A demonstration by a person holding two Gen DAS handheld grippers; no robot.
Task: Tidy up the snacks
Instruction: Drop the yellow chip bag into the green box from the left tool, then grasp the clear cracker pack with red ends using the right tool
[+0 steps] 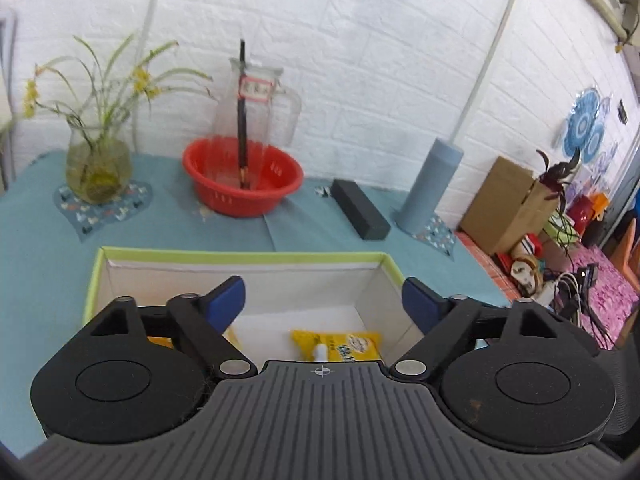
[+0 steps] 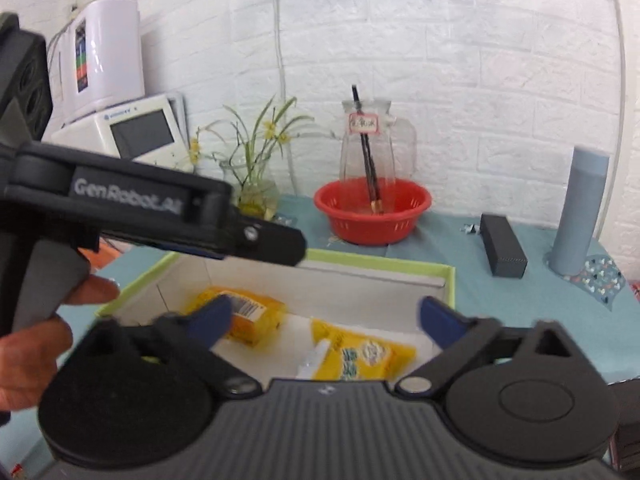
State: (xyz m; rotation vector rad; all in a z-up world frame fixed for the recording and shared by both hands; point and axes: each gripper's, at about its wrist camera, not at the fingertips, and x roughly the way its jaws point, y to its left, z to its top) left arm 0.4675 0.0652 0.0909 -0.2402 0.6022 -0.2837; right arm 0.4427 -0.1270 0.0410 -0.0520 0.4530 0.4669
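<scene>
The green-rimmed box [image 2: 450, 280] holds two yellow snack packets: one [image 2: 360, 356] at 6 o'clock of its floor, another [image 2: 248, 314] at 9. Both the right gripper [image 2: 324, 320] and left gripper [image 1: 322, 300] gape wide and empty above it, the right likely nearer the front packet, whose long axis runs across the jaws.

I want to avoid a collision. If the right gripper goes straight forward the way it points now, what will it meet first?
The right gripper, open and empty, points down into the green-rimmed box. It would probably meet the yellow snack packet lying between its fingers first, though depth is unclear in this view.
</scene>
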